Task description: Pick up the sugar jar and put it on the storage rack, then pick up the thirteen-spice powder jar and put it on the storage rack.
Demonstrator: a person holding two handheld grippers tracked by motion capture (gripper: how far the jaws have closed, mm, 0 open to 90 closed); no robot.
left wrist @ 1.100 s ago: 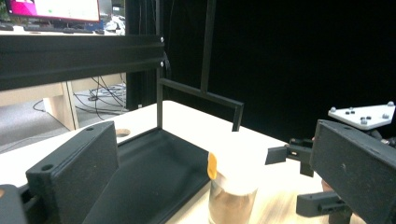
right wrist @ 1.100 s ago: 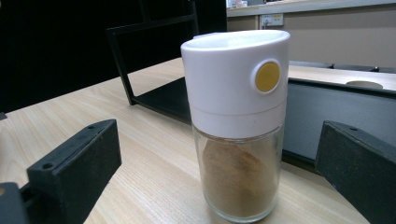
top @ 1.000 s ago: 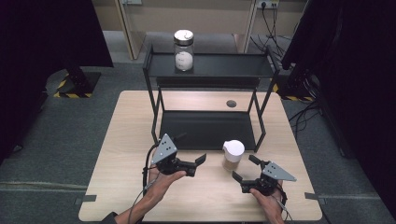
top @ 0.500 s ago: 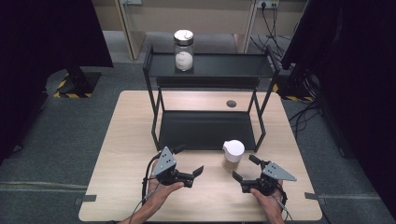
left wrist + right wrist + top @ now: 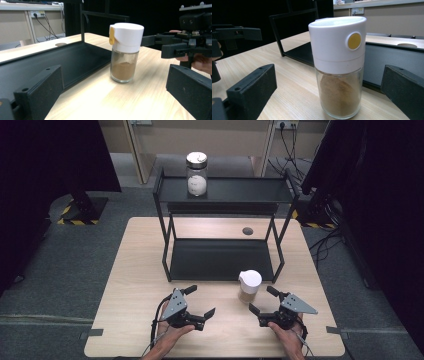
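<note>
Now the spice jar point(image 5: 249, 286) stands upright just before the rack point(image 5: 222, 260); both grippers, left point(image 5: 200, 301) and right point(image 5: 261, 300), flank it, jaws wide apart, holding nothing.

lab recording bay | black curtains point(image 5: 55, 155) | hazard-taped stand base point(image 5: 75, 212) | trailing wall cables point(image 5: 292, 142)

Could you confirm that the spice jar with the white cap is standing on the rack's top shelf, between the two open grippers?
Not quite: the spice jar stands on the wooden table, in front of the rack, as the high view shows. It is indeed between the open left gripper and right gripper.
</note>
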